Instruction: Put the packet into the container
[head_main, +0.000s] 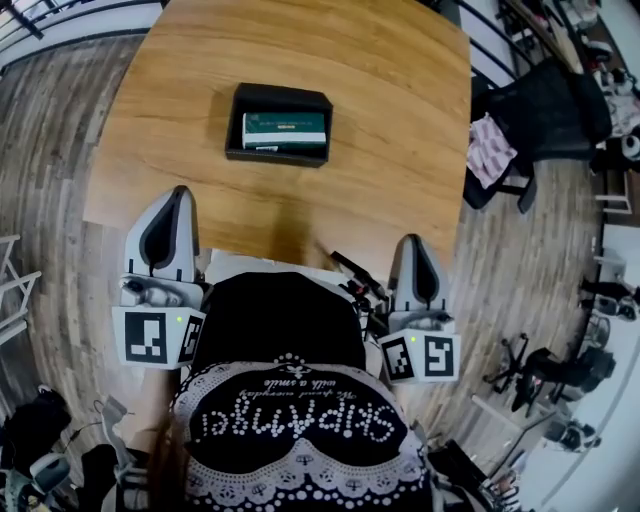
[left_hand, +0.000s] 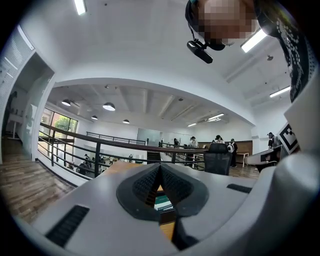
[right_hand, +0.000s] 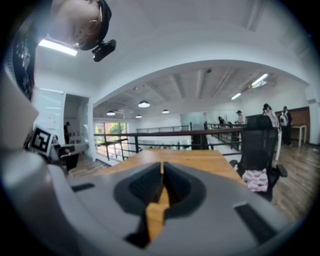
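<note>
Green packet (head_main: 285, 130) lies in the black container (head_main: 236, 125); we judge the task done. Our left gripper (head_main: 180, 194) and right gripper (head_main: 411, 242) closed, empty.

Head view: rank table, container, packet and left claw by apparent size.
1. table
2. left claw, though it sits nearer the camera, so its rank over the container is unsure
3. container
4. packet, lying inside the container

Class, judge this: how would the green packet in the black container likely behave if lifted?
The packet has straight edges, so it is probably fairly stiff. It looks thin, likely light. Lying flat in the container, it should not roll.
</note>
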